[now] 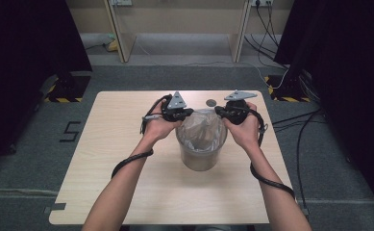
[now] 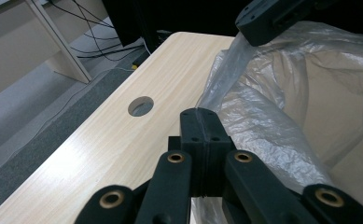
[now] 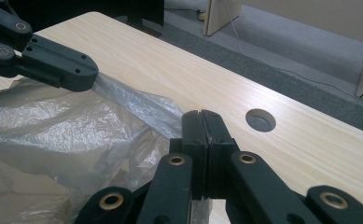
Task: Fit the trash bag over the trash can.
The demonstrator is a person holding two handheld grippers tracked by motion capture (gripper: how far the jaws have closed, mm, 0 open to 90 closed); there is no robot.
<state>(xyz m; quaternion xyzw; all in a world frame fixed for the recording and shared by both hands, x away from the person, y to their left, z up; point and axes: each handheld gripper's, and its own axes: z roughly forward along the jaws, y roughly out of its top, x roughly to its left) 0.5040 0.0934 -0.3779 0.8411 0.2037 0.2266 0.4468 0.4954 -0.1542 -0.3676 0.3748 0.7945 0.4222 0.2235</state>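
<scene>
A round grey bin [image 1: 201, 156] stands in the middle of the wooden table [image 1: 127, 144], lined with a clear plastic bag [image 1: 201, 127]. My left gripper [image 1: 190, 114] is at the bin's far left rim, its jaws shut on the edge of the bag [image 2: 272, 121]. My right gripper [image 1: 218, 111] is at the far right rim, shut on the edge of the bag [image 3: 76, 126] too. The film is stretched between the two. In the left gripper view my own jaws [image 2: 201, 114] pinch the film and the right gripper [image 2: 258, 23] holds it farther off. The right gripper view shows my own jaws [image 3: 201, 114] and the left gripper [image 3: 76, 70].
A round hole [image 1: 211, 102] is cut in the table just beyond the bin. Behind the table stand pale wooden desk legs [image 1: 117, 33] and loose cables [image 1: 271, 29] on the grey floor. Black curtains [image 1: 26, 38] hang at both sides.
</scene>
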